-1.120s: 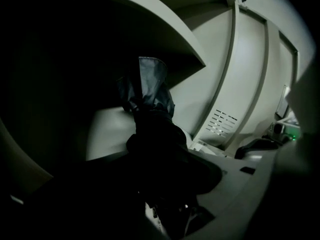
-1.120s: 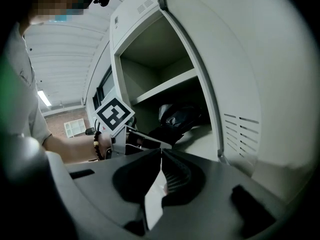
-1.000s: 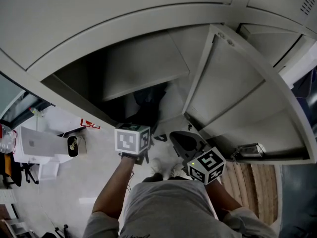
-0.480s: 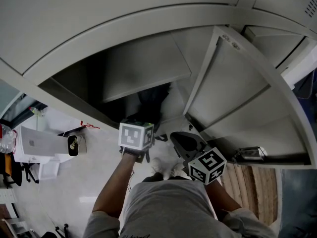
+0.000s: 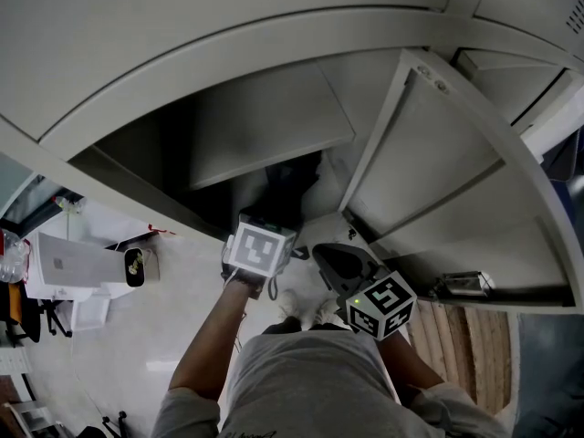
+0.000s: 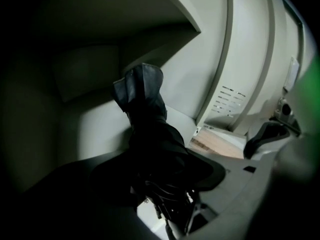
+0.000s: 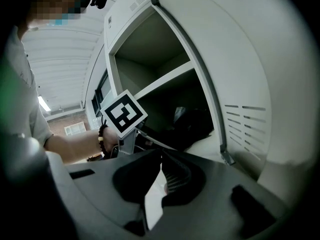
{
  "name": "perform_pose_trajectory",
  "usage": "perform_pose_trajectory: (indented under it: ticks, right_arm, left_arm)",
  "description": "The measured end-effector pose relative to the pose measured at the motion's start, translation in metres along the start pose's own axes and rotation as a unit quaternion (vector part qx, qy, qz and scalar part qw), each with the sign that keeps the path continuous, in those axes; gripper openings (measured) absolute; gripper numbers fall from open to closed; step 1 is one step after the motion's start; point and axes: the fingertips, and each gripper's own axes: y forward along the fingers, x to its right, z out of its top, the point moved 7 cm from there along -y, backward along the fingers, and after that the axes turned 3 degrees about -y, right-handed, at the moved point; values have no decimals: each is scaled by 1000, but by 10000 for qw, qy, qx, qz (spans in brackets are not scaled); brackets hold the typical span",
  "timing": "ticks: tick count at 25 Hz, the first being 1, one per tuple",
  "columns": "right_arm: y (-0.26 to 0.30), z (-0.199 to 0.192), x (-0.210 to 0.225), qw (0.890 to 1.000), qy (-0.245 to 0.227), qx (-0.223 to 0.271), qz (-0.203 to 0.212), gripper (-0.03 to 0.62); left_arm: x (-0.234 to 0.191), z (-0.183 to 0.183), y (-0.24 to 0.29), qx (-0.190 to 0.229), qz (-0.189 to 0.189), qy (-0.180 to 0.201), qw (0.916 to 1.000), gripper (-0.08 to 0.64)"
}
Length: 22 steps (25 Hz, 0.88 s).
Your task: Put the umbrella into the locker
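Note:
A black folded umbrella (image 6: 145, 109) lies in the dark lower compartment of the open grey locker (image 5: 265, 126), its far end towards the back wall. It also shows as a dark shape in the head view (image 5: 287, 185). My left gripper (image 6: 162, 181) reaches into the compartment mouth (image 5: 265, 231). Its jaws have just been opening and now stand wide either side of the umbrella's near end, not pressing on it. My right gripper (image 7: 161, 159) hangs back outside the locker (image 5: 333, 258), below the open door, jaws together and empty.
The locker door (image 5: 429, 153) stands swung open on the right, its vented inner face (image 7: 245, 129) close by my right gripper. A shelf (image 7: 165, 79) splits the locker above the umbrella. A white box (image 5: 64, 267) sits on the floor at left.
The left gripper has shifted slightly right towards the locker and rolled, so its marker cube is tilted. The right gripper has not moved.

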Motion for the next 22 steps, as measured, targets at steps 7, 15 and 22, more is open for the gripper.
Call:
perform_pose_trajectory:
  ticks: [7,15,22]
  right_arm:
    - [3,1,-3,10000,-12,-11,50,29]
    - [6,1,-8,9999,-36,-16,100,29]
    - [6,-1,-12,10000,-33,-21,68,29]
  left_arm:
    - [-1,-3,-6,139,-45,29,9999,307]
    - [-1,-8,-25,309,-6,1,9995,310]
    - [6,-26,-45,512,-46,-71,9987,310]
